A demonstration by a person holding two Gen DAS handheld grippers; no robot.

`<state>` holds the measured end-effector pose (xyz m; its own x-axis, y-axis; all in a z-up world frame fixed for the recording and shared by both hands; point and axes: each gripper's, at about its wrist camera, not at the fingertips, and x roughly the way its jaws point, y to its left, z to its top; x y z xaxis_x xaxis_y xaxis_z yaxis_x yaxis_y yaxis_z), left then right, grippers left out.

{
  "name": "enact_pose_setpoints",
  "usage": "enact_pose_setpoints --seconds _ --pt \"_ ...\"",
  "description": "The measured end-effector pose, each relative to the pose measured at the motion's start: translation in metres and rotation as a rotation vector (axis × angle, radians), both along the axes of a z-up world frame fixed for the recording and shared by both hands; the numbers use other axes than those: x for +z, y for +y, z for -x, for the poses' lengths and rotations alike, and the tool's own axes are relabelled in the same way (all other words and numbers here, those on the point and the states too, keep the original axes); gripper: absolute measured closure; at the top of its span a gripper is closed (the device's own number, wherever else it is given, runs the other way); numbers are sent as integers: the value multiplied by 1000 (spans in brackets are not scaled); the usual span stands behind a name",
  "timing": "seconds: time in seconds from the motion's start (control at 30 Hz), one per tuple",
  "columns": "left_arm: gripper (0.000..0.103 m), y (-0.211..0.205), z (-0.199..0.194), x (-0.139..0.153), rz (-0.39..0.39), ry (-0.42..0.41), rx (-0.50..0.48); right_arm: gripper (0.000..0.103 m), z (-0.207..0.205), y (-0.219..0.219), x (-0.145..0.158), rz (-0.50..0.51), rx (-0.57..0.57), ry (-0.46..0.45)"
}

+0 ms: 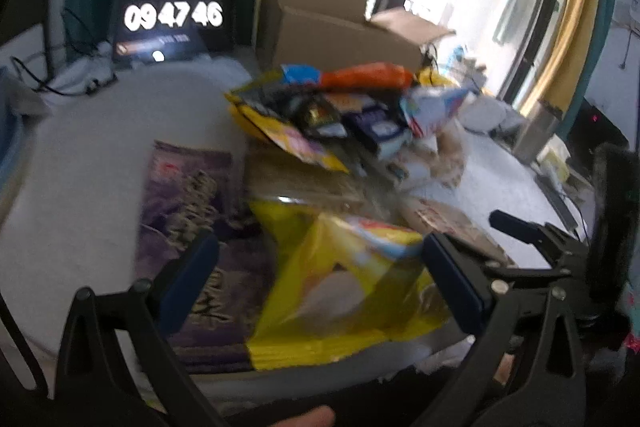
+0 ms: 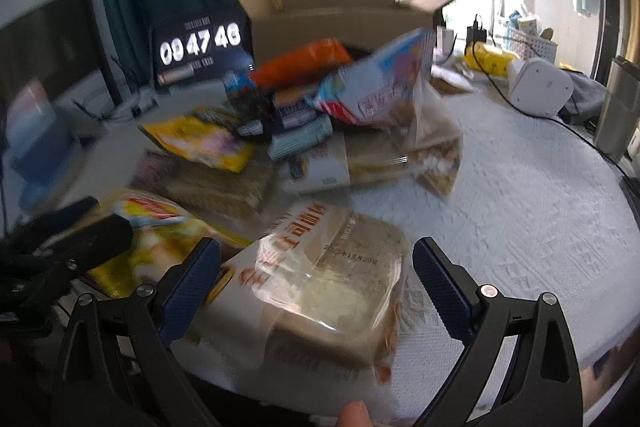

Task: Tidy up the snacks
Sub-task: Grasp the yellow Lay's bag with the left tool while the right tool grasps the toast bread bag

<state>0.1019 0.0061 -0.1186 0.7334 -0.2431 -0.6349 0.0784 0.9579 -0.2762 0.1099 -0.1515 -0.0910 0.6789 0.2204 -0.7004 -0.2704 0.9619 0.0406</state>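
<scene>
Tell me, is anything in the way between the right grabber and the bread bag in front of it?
Nothing visible. The right gripper is open, and the bread bag sits right between its fingers. The yellow snack bag lies off to the left, under the left gripper.

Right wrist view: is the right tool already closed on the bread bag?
No, the right tool is open, its fingers either side of the bread bag with gaps showing.
</scene>
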Motion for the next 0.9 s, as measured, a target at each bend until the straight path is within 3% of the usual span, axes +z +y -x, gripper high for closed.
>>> enact_pose_setpoints --seconds 0.17,0.33,0.4,0.47,0.5,0.63,0.9 --pt "0 -22 -17 -10 -36 72 -65 5 -14 -23 -36 45 -62 128" --pt "3 -43 -25 -17 -86 124 -116 5 -13 -39 -39 35 -55 104" --pt "16 -49 -27 -22 -75 155 -143 5 -12 -42 -39 35 -32 99" --pt "27 -52 -29 -23 -52 171 -165 12 -10 -45 -39 22 -13 87" --pt "31 -54 -29 -21 -62 167 -162 19 -11 -46 -36 23 -8 84" --pt "46 -60 -27 -15 -66 154 -168 22 -11 -54 -29 1 3 85" --pt "47 -66 -18 27 -98 23 -162 23 -4 -77 12 -25 -24 -11"
